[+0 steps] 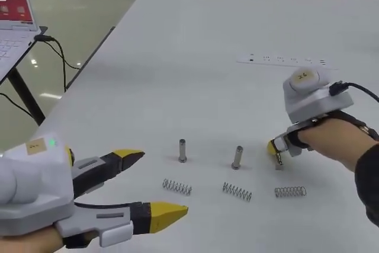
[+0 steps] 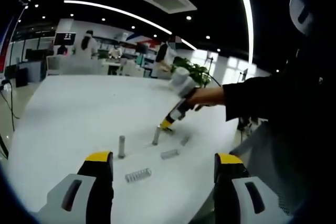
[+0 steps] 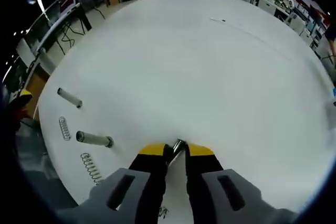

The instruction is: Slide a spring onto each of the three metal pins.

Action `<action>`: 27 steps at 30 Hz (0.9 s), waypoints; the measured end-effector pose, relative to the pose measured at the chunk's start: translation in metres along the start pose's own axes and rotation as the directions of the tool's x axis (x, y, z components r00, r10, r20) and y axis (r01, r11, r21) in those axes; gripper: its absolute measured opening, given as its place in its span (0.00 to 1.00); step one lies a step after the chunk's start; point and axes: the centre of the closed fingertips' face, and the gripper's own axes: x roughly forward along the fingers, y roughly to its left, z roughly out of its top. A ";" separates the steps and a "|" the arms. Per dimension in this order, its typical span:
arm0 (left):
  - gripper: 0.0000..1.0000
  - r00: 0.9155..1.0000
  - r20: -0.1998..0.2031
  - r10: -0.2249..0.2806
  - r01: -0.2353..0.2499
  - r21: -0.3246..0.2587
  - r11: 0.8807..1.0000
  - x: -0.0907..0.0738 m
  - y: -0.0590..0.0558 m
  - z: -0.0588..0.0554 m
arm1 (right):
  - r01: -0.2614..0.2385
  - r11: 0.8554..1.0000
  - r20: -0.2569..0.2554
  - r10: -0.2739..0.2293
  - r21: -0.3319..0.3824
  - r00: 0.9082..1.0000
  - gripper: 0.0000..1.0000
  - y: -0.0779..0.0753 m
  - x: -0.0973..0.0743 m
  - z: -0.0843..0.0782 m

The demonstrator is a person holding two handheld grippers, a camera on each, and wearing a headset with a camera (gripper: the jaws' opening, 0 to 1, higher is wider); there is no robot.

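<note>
**Counter** [image 1: 195, 57]: white, wide, mostly bare.

**First pin** [image 1: 182, 150]: short metal peg standing upright at about 6 o'clock in the head view. Nothing is on it.

**Second pin** [image 1: 237, 157]: the same kind, upright, at 3 o'clock from the first and apart from it. Also bare.

**Third pin** [image 1: 279, 160]: at 3 o'clock from the second, roughly upright, its top caught in the right gripper. I cannot tell whether its foot touches the counter.

**First spring** [image 1: 177, 186]: lying flat at 6 o'clock from the first pin, near it but not touching.

**Second spring** [image 1: 237, 191]: lying flat at 6 o'clock from the second pin, apart from it.

**Third spring** [image 1: 290, 191]: lying flat at about 5 o'clock from the third pin, apart from it.

**Right gripper** [image 1: 277, 149]: at 4 o'clock in the head view, tilted down toward the counter. Its yellow-tipped jaws are clamped on the third pin, and its own view shows the metal end between the tips.

**Left gripper** [image 1: 157, 182]: at 7 o'clock in the head view, pointing toward 3 o'clock. The jaws are wide apart and hold nothing, with the tips near the first spring but clear of it.

**Power strip** [image 1: 284, 60]: white, lying flat at 1 o'clock, well apart from the pins.

**Laptop** [image 1: 12, 10]: open, at 10 o'clock on a separate stand beside the counter, with a black cable [image 1: 59, 51] plugged into its side.
</note>
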 end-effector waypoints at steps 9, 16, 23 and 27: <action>0.74 1.000 0.004 -0.001 0.001 -0.001 1.000 0.000 0.000 0.001 | 0.035 0.997 -0.053 -0.039 -0.073 0.998 0.05 0.002 -0.002 -0.003; 0.74 1.000 0.010 -0.002 0.002 -0.004 1.000 0.000 -0.001 0.003 | -0.002 0.999 -0.026 0.001 -0.045 1.000 0.05 0.001 -0.006 -0.004; 0.74 1.000 0.002 -0.006 0.006 0.004 1.000 0.000 -0.002 0.002 | -0.034 0.998 0.041 0.036 -0.044 0.999 0.05 0.007 -0.031 0.003; 0.74 1.000 -0.001 -0.009 0.009 0.006 1.000 0.000 -0.003 0.001 | -0.041 0.997 0.086 0.047 -0.065 0.995 0.05 0.012 -0.043 0.002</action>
